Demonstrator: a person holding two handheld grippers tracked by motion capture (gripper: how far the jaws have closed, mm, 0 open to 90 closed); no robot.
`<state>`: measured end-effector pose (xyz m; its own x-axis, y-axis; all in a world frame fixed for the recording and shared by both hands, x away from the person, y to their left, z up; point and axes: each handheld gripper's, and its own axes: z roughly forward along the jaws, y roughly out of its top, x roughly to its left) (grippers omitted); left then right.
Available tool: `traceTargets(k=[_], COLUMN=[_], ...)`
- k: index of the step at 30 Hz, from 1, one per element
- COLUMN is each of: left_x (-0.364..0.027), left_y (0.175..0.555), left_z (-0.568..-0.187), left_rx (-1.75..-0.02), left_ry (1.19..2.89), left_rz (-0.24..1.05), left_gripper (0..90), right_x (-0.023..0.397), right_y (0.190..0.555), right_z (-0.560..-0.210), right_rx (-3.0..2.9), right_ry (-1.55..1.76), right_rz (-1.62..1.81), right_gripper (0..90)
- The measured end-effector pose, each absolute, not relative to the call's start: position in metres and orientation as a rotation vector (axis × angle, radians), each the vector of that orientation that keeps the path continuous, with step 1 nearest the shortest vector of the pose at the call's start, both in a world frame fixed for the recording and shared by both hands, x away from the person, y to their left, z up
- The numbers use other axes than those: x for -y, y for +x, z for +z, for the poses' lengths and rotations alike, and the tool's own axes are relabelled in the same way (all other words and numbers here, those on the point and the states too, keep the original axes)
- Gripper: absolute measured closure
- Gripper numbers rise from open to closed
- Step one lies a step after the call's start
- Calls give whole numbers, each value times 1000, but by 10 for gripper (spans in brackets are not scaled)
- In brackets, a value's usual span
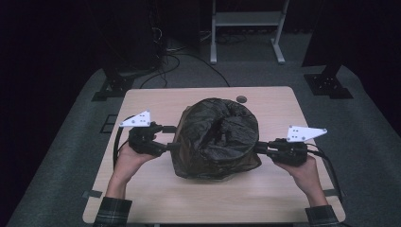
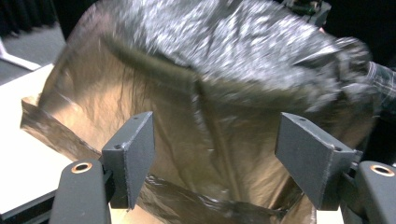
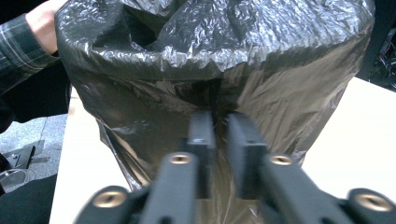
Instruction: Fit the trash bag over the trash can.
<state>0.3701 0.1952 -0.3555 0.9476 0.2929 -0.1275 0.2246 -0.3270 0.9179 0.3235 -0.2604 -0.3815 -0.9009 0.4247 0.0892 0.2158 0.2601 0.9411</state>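
**Bag upright between two grippers**

Table (image 1: 156, 198) of pale wood carries a large black plastic bag (image 1: 215, 139) at its middle, standing upright with its crinkled rim folded in around a dark opening; what is inside cannot be made out. Left gripper (image 2: 215, 158) sits just beside the bag's left wall, jaws spread wide with the film between them but not clamped. Right gripper (image 3: 220, 140) meets the bag's right side, jaws drawn narrow and pinching a fold of plastic. A small grey disc (image 1: 241, 99) lies near the table's far edge.
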Motion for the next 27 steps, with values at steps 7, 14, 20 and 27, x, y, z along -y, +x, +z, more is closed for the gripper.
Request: traceTargets(k=[7,14,20,27], left_x=[-185,-190,-190,-199], left_y=[378,381,378,373], left_z=[-363,-387,-412,-434], left_rx=[-340,-441,-487,-540], left_ry=[1974,2027,2090,2095], left_rz=[-6,-61,-109,-143], left_gripper=[849,897,896,896], right_x=[262,267,272,275], right_y=[324,324,327,333], right_z=[-380,-387,-401,-417], right_rx=[-2343,-2367,-2406,-2442], right_ry=[613,656,724,775], right_rz=[1705,1648,1557,1492], right_gripper=[900,900,900,900])
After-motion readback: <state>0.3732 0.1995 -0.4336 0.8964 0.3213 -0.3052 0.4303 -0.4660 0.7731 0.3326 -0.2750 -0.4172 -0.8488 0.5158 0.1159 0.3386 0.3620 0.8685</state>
